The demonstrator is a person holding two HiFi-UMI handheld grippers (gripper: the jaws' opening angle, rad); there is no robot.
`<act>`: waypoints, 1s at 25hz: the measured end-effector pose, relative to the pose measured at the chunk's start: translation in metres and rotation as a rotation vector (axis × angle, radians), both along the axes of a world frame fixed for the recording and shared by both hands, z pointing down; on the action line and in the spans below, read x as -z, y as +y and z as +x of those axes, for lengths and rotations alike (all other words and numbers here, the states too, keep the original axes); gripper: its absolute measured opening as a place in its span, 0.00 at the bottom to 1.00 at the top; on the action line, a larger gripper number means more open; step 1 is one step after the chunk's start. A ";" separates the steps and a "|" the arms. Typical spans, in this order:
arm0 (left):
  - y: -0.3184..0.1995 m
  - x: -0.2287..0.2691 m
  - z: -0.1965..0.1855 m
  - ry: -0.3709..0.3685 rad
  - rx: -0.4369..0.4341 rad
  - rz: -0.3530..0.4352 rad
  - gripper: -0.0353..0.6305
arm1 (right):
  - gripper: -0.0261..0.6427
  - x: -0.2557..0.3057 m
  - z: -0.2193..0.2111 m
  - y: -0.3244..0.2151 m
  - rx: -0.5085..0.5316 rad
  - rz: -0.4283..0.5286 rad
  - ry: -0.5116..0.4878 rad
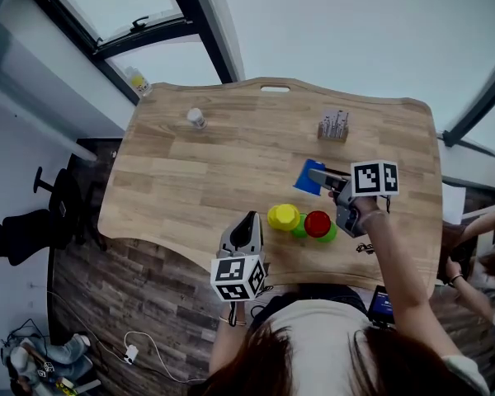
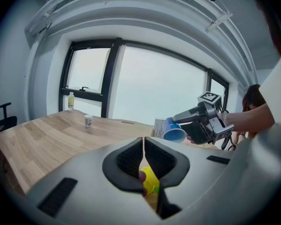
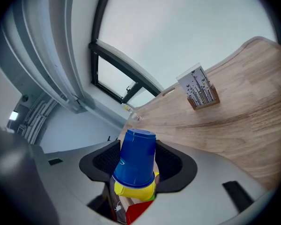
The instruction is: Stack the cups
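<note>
Right claw (image 1: 320, 174) grasps blue cup (image 3: 136, 156) mid-wall; left claw (image 2: 143, 146) clenched, empty. Cup judged light, crushable. Yellow cup (image 1: 284, 216) sits at nine o'clock of red cup (image 1: 318, 223).

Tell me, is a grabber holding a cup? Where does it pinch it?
Yes. The right gripper pinches the blue cup by its side walls, one pad each side. The left gripper is shut, holding nothing.

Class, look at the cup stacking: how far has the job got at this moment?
Done: the red cup appears to sit on a green cup near the front edge of the table.
In hand: the right tool grips the blue cup, held clear of the table.
Left: the yellow cup stands alone beside that pair, and blue and yellow are not yet stacked. The left tool is shut and empty.
</note>
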State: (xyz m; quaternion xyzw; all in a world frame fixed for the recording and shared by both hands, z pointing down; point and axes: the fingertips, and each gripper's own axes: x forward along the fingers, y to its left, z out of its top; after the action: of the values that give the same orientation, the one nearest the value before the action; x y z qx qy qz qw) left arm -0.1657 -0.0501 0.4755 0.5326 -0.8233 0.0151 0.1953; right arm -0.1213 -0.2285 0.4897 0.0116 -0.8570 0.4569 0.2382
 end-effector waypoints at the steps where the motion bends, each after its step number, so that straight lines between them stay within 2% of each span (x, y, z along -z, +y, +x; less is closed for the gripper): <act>1: 0.001 0.001 0.002 -0.003 -0.003 0.003 0.10 | 0.42 0.004 0.002 0.002 0.000 0.022 -0.010; 7: 0.008 0.007 0.011 -0.013 -0.018 0.017 0.10 | 0.42 0.026 0.015 0.015 -0.009 0.155 -0.056; 14: 0.019 0.016 0.019 -0.035 -0.035 0.028 0.10 | 0.42 0.047 0.026 0.033 -0.022 0.245 -0.105; 25: 0.033 0.021 0.032 -0.048 -0.064 0.044 0.10 | 0.42 0.071 0.039 0.064 -0.015 0.562 -0.167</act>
State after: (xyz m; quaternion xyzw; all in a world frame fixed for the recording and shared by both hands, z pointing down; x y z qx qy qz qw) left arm -0.1336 -0.0167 0.4544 0.5622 -0.8105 0.0160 0.1633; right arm -0.0823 -0.1640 0.4184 0.0459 -0.9664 0.2030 0.1507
